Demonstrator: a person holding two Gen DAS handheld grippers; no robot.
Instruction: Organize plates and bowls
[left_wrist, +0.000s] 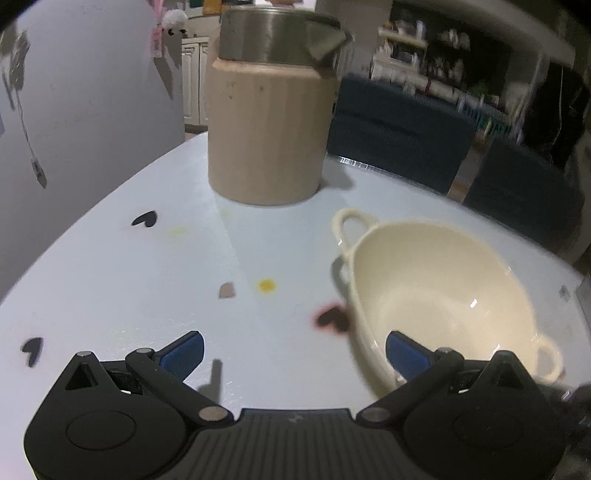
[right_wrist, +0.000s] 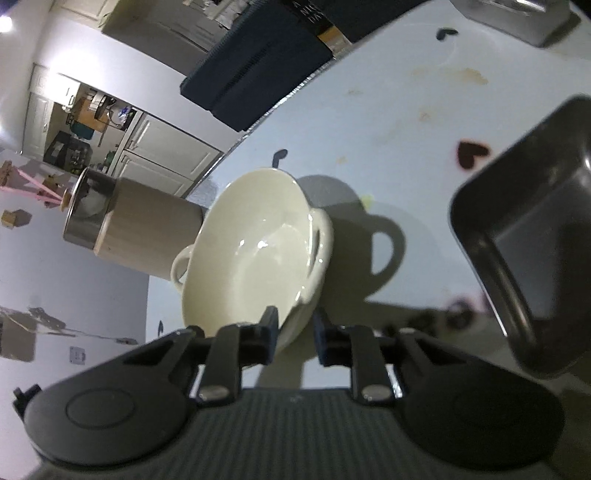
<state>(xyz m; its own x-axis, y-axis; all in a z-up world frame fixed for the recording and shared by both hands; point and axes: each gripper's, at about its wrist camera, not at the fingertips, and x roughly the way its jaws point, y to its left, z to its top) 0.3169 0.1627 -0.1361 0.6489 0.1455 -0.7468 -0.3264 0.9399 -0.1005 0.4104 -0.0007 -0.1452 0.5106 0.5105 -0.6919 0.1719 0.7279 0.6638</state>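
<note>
Glazed cream ceramic is what we are dealing with: the bowl (right_wrist: 255, 251) has two loop handles and a shiny inside that throws back the light, so we judge it stiff, fairly heavy for its size, slick under rubber pads, and liable to chip or crack if it drops onto the table (right_wrist: 406, 122). It sits at the near side of that pale table, between the beige canister (right_wrist: 147, 229) and the dark tray (right_wrist: 524, 240), and in the right wrist view it looks tilted, its near rim raised toward us.

Our right gripper (right_wrist: 295, 330) has that near rim between its jaws, one finger inside the bowl and one outside. The jaws are narrow, but we cannot tell whether the pads are actually pressing on the wall or standing just off it. Our left gripper (left_wrist: 295, 354) is spread wide with nothing between its pads; its right finger (left_wrist: 406, 356) lies over the bowl's near edge in the left wrist view, and whether it touches we cannot say.

A rim pinch on glaze can slip and lets the weight swing. We think the safer hold is deep across the rim beside a handle (right_wrist: 319, 240), where the wall is thickest, with the left gripper steadying the opposite side.
</note>
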